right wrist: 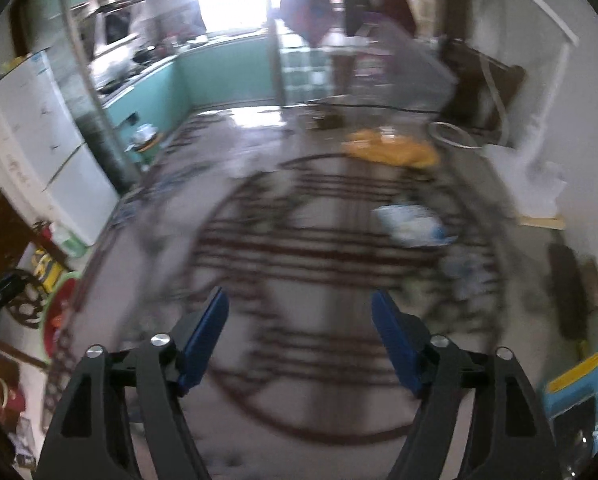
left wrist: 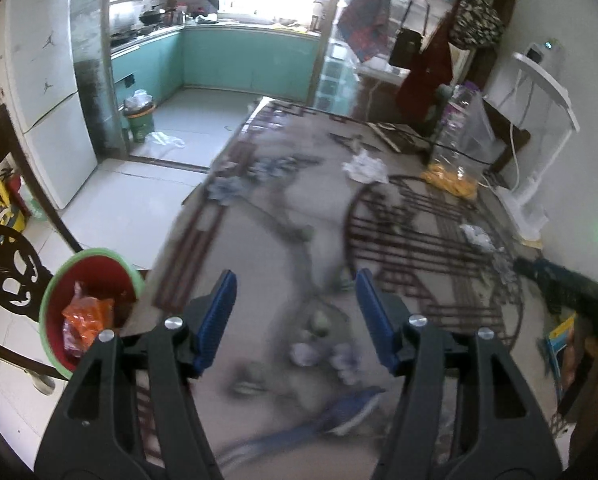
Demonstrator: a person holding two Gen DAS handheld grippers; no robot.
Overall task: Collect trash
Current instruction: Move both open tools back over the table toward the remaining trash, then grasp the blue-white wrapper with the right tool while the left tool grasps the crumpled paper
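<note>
Down at eight o'clock from the left gripper (left wrist: 295, 292) stands a green-rimmed red bin (left wrist: 59, 296) with an orange wrapper (left wrist: 85, 314) inside it. Both tools gape wide with nothing between the blue pads. A crumpled white paper (left wrist: 363, 166) lies on the patterned rug (left wrist: 267, 240) at one o'clock, well apart. From the right gripper (right wrist: 299, 312), a blurred white-and-blue wrapper (right wrist: 411, 220) lies at one o'clock, near a yellow bag (right wrist: 391, 148)
</note>
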